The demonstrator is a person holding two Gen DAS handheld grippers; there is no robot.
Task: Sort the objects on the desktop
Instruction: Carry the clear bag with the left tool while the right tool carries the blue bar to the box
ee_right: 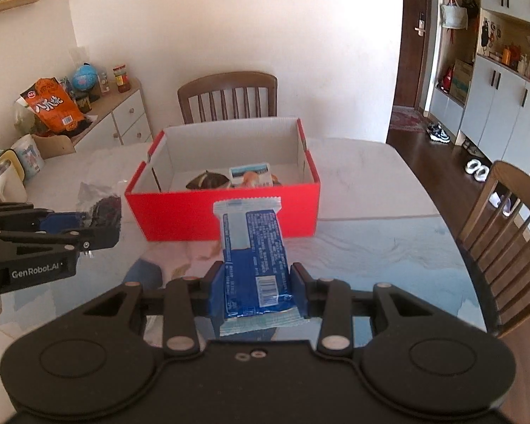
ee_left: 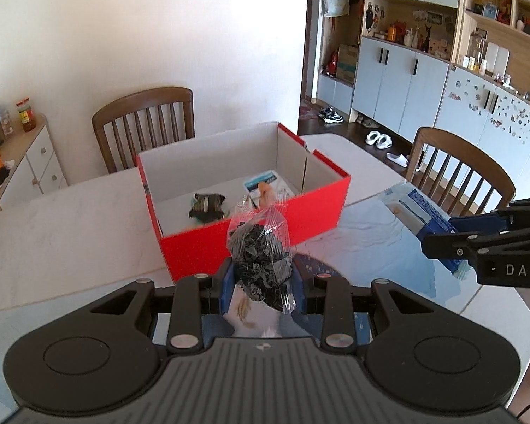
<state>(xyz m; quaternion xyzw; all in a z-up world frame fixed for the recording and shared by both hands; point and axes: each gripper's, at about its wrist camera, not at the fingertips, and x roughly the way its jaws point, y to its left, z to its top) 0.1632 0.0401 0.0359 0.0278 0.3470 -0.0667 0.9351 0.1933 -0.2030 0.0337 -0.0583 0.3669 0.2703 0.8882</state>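
Note:
My left gripper [ee_left: 263, 282] is shut on a clear bag of dark pieces [ee_left: 261, 258], held above the table in front of the red box [ee_left: 251, 233]. My right gripper [ee_right: 258, 282] is shut on a blue snack packet [ee_right: 252, 251], also in front of the red box [ee_right: 222, 212]. The box is open with white inner walls. It holds a dark packet [ee_left: 207, 205], a light blue packet [ee_left: 265, 183] and an orange item [ee_right: 251, 177]. The right gripper and its packet [ee_left: 417, 219] show at the right of the left wrist view; the left gripper [ee_right: 88, 226] shows at the left of the right wrist view.
A white marble table [ee_left: 70, 219] carries the box. Wooden chairs stand behind the table [ee_left: 145, 120] and at its right [ee_right: 505, 233]. A white sideboard [ee_right: 123, 116] with an orange bag, a globe and jars stands at the left. Mugs [ee_right: 28, 157] sit near the table's left edge.

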